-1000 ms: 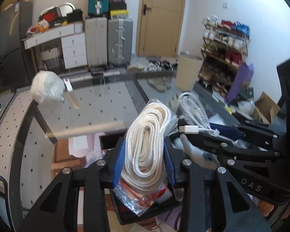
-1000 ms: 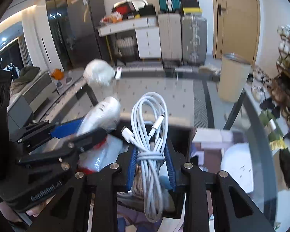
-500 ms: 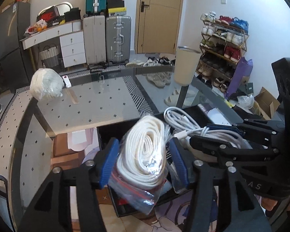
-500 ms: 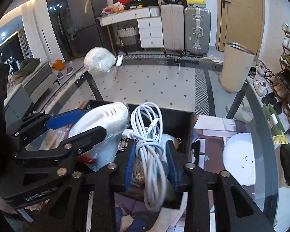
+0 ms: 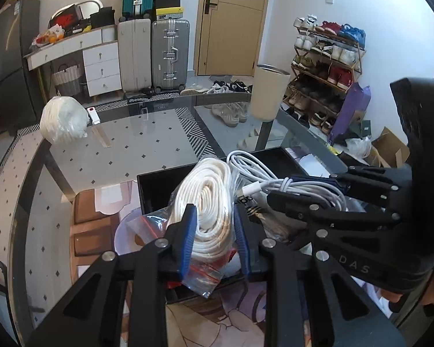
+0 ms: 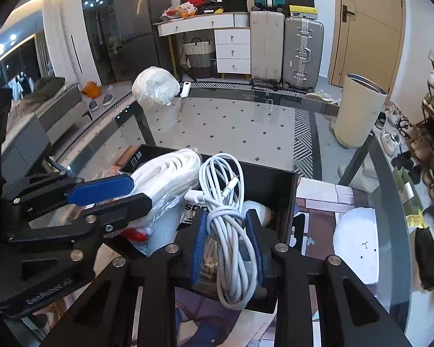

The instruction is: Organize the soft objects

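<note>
My left gripper [image 5: 215, 232] is shut on a coil of white rope in a clear bag [image 5: 208, 202] and holds it over a black box [image 5: 159, 190] on the glass table. The rope also shows in the right wrist view [image 6: 167, 179]. My right gripper [image 6: 227, 243] is shut on a bundled white charging cable [image 6: 225, 202] and holds it over the same box [image 6: 289, 202], right beside the rope. The cable also shows in the left wrist view [image 5: 289, 186]. A round white bagged bundle [image 5: 62, 118] lies at the table's far left.
The glass table [image 5: 147, 141] carries a small white USB stick [image 6: 185, 89] by the bundle. A beige bin [image 6: 358, 110] stands on the floor beyond the far right edge. Suitcases [image 5: 153, 55] and a shoe rack [image 5: 327, 66] line the walls.
Both grippers have come down and toward me with the rope and the cable, from above the table to just over the black box. Both stay shut.
</note>
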`<state>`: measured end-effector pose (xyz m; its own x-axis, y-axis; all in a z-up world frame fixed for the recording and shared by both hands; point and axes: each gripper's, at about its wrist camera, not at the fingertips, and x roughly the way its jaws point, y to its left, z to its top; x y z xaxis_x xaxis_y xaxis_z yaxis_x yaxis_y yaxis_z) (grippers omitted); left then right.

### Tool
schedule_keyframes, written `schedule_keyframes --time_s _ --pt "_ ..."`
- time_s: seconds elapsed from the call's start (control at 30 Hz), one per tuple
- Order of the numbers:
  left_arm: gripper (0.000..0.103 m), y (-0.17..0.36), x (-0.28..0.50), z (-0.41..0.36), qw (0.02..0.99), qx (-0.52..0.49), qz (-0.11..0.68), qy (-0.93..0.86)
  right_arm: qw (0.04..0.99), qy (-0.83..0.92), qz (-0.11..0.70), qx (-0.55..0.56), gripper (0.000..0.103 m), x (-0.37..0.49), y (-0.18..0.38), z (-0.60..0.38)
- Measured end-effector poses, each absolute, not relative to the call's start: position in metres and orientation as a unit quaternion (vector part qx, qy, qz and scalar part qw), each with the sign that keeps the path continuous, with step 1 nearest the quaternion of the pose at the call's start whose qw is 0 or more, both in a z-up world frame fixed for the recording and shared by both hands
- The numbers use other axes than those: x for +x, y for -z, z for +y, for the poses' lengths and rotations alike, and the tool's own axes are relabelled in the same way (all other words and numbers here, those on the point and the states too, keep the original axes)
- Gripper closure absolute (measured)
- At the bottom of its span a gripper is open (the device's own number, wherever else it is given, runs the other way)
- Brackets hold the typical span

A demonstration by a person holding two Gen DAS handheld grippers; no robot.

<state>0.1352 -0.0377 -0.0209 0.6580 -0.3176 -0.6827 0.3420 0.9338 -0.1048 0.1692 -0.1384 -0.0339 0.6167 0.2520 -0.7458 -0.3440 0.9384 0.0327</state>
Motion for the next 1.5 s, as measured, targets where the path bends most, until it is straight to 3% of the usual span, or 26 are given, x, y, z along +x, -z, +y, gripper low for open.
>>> schedule_keyframes --time_s 0.2,0.27,0.3,0.33,0.37,0.43,0.47,0.53,0.63,0.77,0.87,1.5 --pt "0.078 0.022 0.134 -0.039 0.909 0.012 0.375 0.184 0.886 -0.178 0.424 -0.064 0.080 0.172 0.049 -0.137" --pt "0.073 0.017 0.128 -0.035 0.910 0.000 0.366 0.195 0.884 -0.187 0.426 -0.054 0.079 0.168 0.046 -0.139" --pt "0.062 0.013 0.125 -0.033 0.913 -0.003 0.358 0.193 0.885 -0.191 0.423 -0.047 0.076 0.164 0.043 -0.141" --pt "0.043 0.009 0.120 -0.030 0.919 -0.004 0.346 0.187 0.887 -0.191 0.418 -0.043 0.072 0.162 0.040 -0.143" --pt "0.039 0.003 0.113 -0.028 0.928 -0.001 0.328 0.174 0.893 -0.188 0.407 -0.038 0.061 0.156 0.033 -0.147" --pt "0.018 -0.009 0.098 -0.023 0.945 -0.003 0.294 0.146 0.904 -0.186 0.383 -0.028 0.042 0.145 0.022 -0.152" --pt "0.014 -0.012 0.091 -0.020 0.950 -0.010 0.280 0.139 0.912 -0.183 0.367 -0.019 0.032 0.136 0.015 -0.158" --pt "0.006 -0.020 0.077 -0.013 0.958 -0.030 0.254 0.129 0.921 -0.181 0.346 -0.002 0.024 0.123 0.007 -0.164" --pt "0.001 -0.023 0.061 -0.010 0.967 -0.033 0.229 0.111 0.930 -0.179 0.320 0.016 0.023 0.100 0.001 -0.169" --pt "0.000 -0.015 0.039 -0.013 0.981 0.000 0.191 0.038 0.956 -0.123 0.264 0.026 0.006 0.074 0.001 -0.179" --pt "0.000 -0.005 0.029 -0.016 0.983 0.021 0.181 -0.008 0.968 -0.082 0.234 0.037 0.004 0.061 0.004 -0.187" --pt "0.000 0.016 0.015 -0.014 0.983 -0.019 0.182 0.017 0.977 -0.085 0.193 0.030 0.002 0.037 0.004 -0.187"
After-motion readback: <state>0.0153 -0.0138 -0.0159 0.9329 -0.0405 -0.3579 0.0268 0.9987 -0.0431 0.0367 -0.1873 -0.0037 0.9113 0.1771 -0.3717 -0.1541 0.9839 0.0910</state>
